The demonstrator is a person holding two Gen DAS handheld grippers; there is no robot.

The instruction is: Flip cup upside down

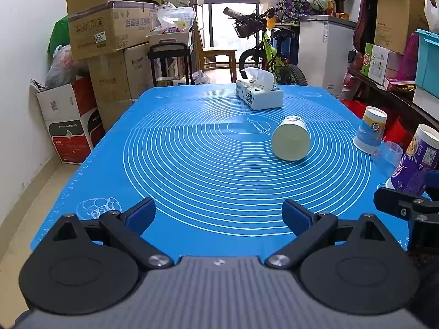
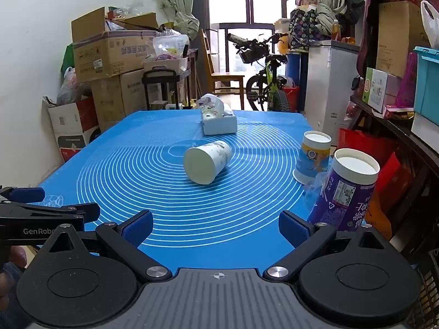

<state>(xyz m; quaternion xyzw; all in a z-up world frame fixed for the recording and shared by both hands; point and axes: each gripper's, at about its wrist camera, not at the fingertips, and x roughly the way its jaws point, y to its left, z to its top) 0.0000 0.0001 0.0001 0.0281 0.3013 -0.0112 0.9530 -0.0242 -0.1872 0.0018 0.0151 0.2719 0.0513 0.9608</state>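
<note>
Right of centre in the frame, the cup [image 1: 291, 141] was seen lying on its side (untouched); both grippers [image 1: 218, 213] [image 2: 216, 226] were held spread and empty, so flipping remained.

Daylight from the blown-out window [image 1: 219, 8] backlights the room; sharp pictures, fisheye-bent edges, dark corners

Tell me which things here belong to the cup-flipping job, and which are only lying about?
Job: white cup on its side, mid-mat; left gripper and right gripper, jaws open.

Lying about: tissue box, blue-printed cup, purple cup, blue mat.
</note>
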